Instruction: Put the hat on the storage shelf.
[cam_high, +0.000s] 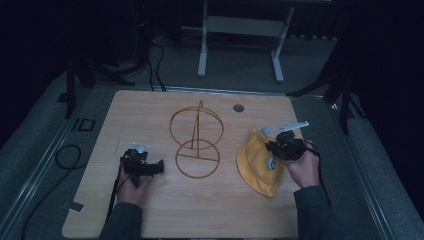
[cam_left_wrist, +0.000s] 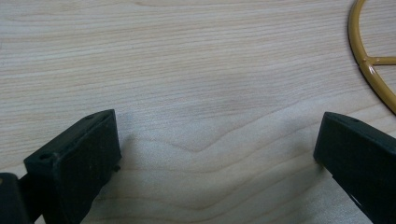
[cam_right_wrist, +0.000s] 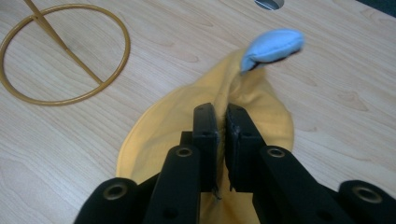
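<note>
**Right gripper pinches the yellow hat**

The yellow hat lies on the right half of the table, near the front edge, spread out flat with a ridge of cloth pulled up along its middle. And there's the grip: the right gripper has its jaws all but together, and a fold of that yellow cloth is caught between them. From the right gripper view the ridge runs on past the jaw tips to a light blue ear-like tab that stands up at the hat's far end. In the high view the right gripper sits over the hat's right side, the person's right hand wrapped round it from behind.

Moving out to the centre of the table, the golden wire stand rests apart from the hat: a flat ring base with a cross bar, an upright post and a ring standing on top.

Over on the left, the left gripper is low over bare wood, held in the left hand. Its jaws stand wide apart with nothing between them, the wood grain plain to see in the gap, and the stand's base ring curves just off to one side.

A round grommet hole sits near the table's far edge.
</note>
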